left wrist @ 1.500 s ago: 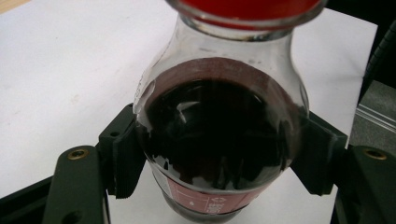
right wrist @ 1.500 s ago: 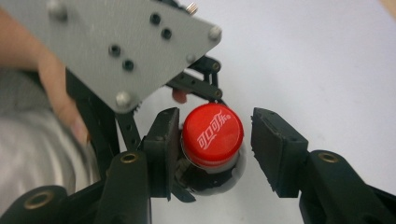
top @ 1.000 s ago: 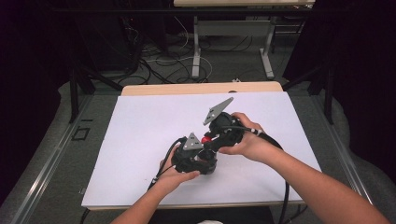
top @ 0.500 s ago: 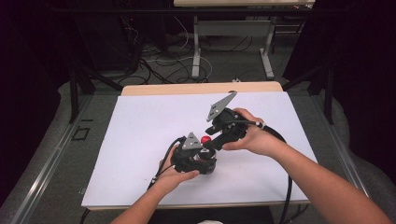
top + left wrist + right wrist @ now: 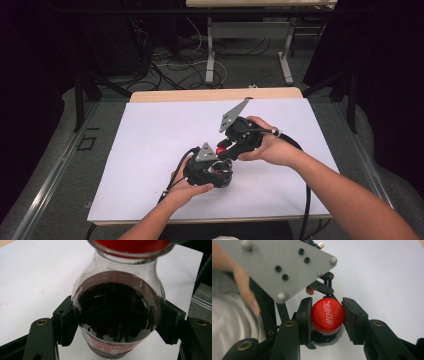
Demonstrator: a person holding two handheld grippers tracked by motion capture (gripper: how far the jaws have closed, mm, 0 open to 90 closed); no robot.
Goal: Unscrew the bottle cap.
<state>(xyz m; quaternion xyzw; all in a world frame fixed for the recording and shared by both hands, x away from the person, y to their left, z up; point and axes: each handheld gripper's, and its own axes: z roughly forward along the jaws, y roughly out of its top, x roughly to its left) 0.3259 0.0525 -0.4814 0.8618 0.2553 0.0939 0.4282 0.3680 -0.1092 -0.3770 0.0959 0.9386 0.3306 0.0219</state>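
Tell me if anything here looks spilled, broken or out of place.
Nothing stands out. The left gripper clamps the bottle of dark drink by its body, the right gripper clamps its red cap, and the white table cover around them looks dry and unmarked.

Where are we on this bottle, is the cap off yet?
Done: the left gripper is clamped on the bottle body, both jaws against the glass. In hand: the right gripper has its jaws closed on the red cap. Left: the cap sits on the neck, not off yet, so the unscrewing presumably remains.
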